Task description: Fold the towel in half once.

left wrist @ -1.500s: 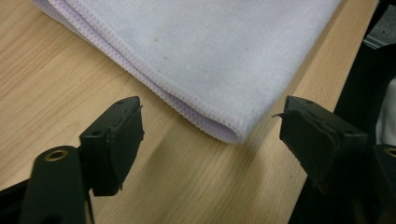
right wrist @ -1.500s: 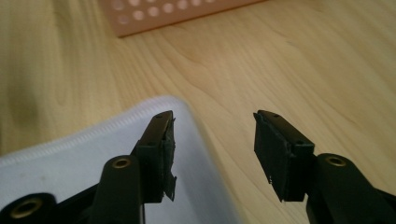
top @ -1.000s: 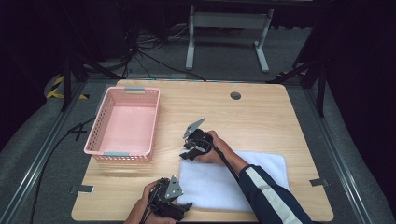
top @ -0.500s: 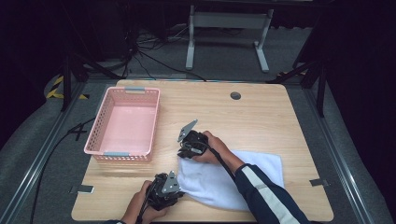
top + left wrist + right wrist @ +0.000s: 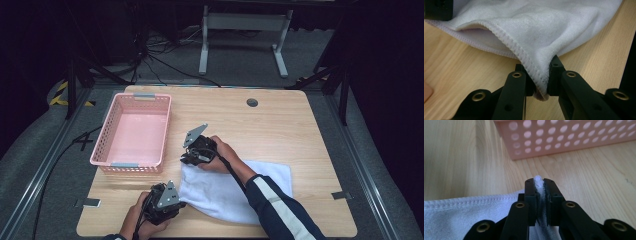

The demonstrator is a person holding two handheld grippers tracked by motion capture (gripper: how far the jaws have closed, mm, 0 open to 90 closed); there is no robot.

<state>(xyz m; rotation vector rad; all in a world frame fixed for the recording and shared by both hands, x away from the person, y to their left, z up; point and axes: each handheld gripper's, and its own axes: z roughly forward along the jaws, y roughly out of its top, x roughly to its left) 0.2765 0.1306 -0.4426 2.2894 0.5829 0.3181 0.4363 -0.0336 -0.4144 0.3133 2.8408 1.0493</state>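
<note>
- Two corners of the white terry-cloth towel [image 5: 235, 192] now pinched: left gripper [image 5: 167, 202] on the near-left corner, right gripper [image 5: 192, 156] on the far-left corner.
- Both sets of jaws have just been closing; a second back they stood off the cloth.
- Towel's left edge lifted slightly, rest flat on the pale wooden table [image 5: 280, 125], right of the pink perforated plastic basket [image 5: 132, 131].
- Probably a fold or lift comes next.

A light wooden counter [image 5: 280, 130] with rounded corners has a small dark round grommet [image 5: 252, 102] near its far edge. Grey carpeted floor [image 5: 45, 165] surrounds it, crossed by black cables [image 5: 165, 65]. Beyond the far edge stands a grey metal frame [image 5: 242, 30]. The room behind is dark.
</note>
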